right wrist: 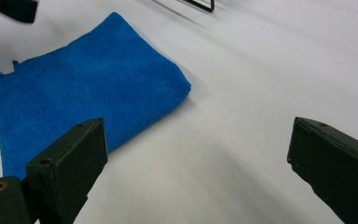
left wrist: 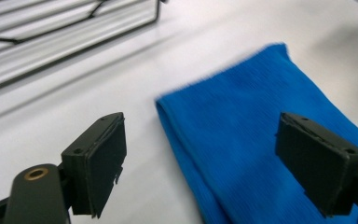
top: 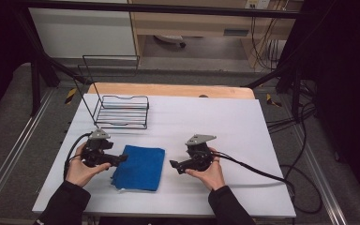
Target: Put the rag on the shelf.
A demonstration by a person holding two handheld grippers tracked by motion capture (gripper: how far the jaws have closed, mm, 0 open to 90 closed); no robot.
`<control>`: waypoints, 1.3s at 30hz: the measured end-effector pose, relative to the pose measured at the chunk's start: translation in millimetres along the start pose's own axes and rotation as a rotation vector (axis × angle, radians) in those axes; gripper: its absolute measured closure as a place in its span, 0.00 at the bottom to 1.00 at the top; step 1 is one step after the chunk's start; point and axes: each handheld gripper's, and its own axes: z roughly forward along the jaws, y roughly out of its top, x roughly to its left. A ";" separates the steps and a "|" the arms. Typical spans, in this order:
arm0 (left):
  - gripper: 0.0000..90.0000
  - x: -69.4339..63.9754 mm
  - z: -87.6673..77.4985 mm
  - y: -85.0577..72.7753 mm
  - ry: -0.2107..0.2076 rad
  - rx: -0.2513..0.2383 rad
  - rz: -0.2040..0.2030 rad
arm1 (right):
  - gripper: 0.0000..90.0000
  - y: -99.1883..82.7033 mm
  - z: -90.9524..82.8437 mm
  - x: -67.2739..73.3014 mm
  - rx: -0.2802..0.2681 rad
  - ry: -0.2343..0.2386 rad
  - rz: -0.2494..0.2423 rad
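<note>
left gripper [top: 120, 159]: jaws spread wide, nothing between the pads, tips hanging just over the left edge of the folded blue cloth [top: 139, 167]. in the left gripper view one pad [left wrist: 103, 161] stands over bare table and the other over the cloth [left wrist: 261, 140], so the cloth edge runs between them, untouched as far as i can tell. right gripper [top: 172, 164]: jaws also released and empty, tips pointing left, just beside the cloth's right edge but apart from it; its own view puts the cloth [right wrist: 84, 88] ahead and to the left of the pads. cloth lies flat on the white table [top: 243, 140], near the front, between the two hands, long axis running roughly front to back. judgement: left hand is the nearer one. any next grasp turns on that left edge. wire rack [top: 122, 111] sits well behind the cloth, at the back left.
</note>
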 end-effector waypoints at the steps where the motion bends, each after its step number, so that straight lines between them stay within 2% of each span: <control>1: 0.18 1.6 3.5 2.1 0.014 0.000 -0.007 | 0.06 -2.3 -1.3 -0.4 0.000 -0.002 0.003; 4: 0.22 6.3 15.0 6.7 0.055 0.016 -0.013 | 0.05 -7.6 -4.5 -1.8 -0.006 -0.008 0.012; 9: 0.35 14.3 31.9 6.0 0.071 0.029 -0.046 | 0.05 -13.3 -6.7 -3.3 -0.006 -0.018 0.024; 11: 0.41 17.3 37.7 3.5 0.060 0.034 -0.061 | 0.05 -14.5 -6.8 -2.5 -0.002 -0.018 0.033; 13: 0.46 19.6 41.9 1.2 0.031 0.047 -0.073 | 0.05 -15.6 -5.6 -2.0 -0.001 -0.014 0.026; 15: 0.50 18.8 45.1 0.1 0.044 0.057 -0.059 | 0.05 -16.3 -4.4 -1.3 0.001 -0.009 0.032; 18: 0.57 16.9 49.8 -0.4 0.026 0.059 -0.056 | 0.05 -16.0 -3.6 -1.5 0.002 -0.009 0.040; 20: 0.60 15.0 54.1 -0.8 0.016 0.076 -0.057 | 0.05 -15.9 -3.8 -1.5 0.001 -0.009 0.041; 26: 0.67 12.1 53.5 -2.8 0.010 0.075 -0.066 | 0.05 -15.7 -4.5 -1.5 -0.005 -0.005 0.043; 28: 0.75 10.8 53.2 -3.5 -0.008 0.080 -0.071 | 0.06 -15.6 -4.2 -1.5 -0.006 -0.005 0.047; 32: 0.84 7.4 53.0 -4.3 -0.015 0.084 -0.066 | 0.06 -15.5 -3.2 -1.6 0.000 -0.002 0.058; 39: 0.90 2.7 53.6 -5.2 0.005 0.078 -0.056 | 0.10 -11.7 1.1 -3.4 -0.029 -0.001 0.099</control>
